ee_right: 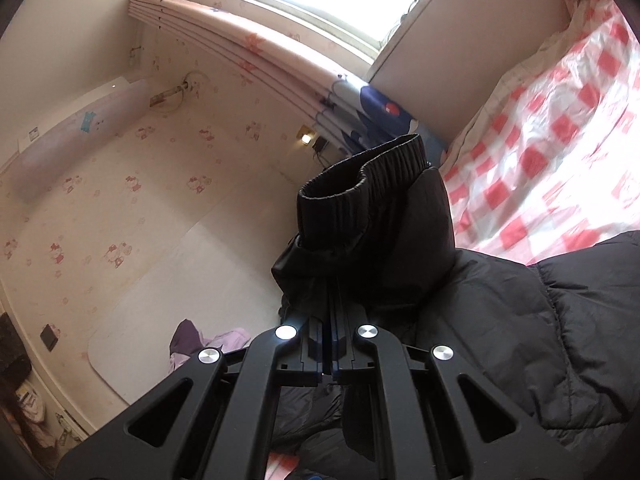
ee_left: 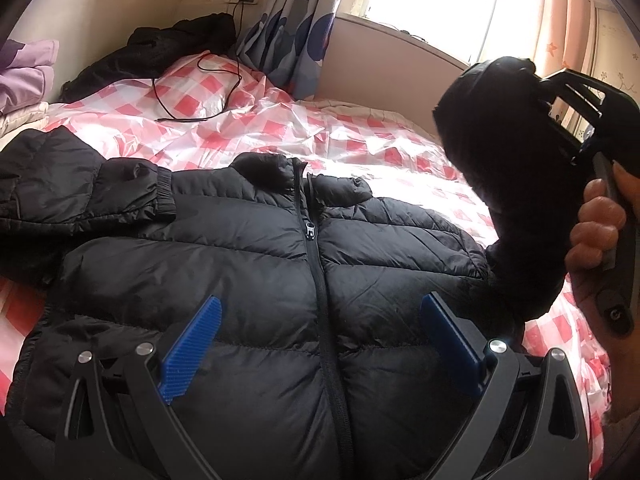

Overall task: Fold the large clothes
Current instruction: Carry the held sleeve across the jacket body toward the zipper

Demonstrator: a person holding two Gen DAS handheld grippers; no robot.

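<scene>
A black puffer jacket (ee_left: 256,264) lies zipped, front up, on the bed. Its left sleeve (ee_left: 92,188) is folded across the chest. My left gripper (ee_left: 320,320) is open just above the jacket's lower front, blue pads on either side of the zipper (ee_left: 316,248). My right gripper (ee_right: 332,304) is shut on the jacket's right sleeve (ee_right: 372,224) near its ribbed cuff (ee_right: 360,172) and holds it lifted off the bed. In the left wrist view the lifted sleeve (ee_left: 504,152) and the right gripper (ee_left: 580,108) are at the right.
The bed has a red-and-white checked plastic cover (ee_left: 304,128). A black cable (ee_left: 200,92) and another dark garment (ee_left: 160,48) lie at the head end. Purple clothes (ee_left: 24,68) are stacked at far left. Curtain (ee_left: 288,24) and window are behind.
</scene>
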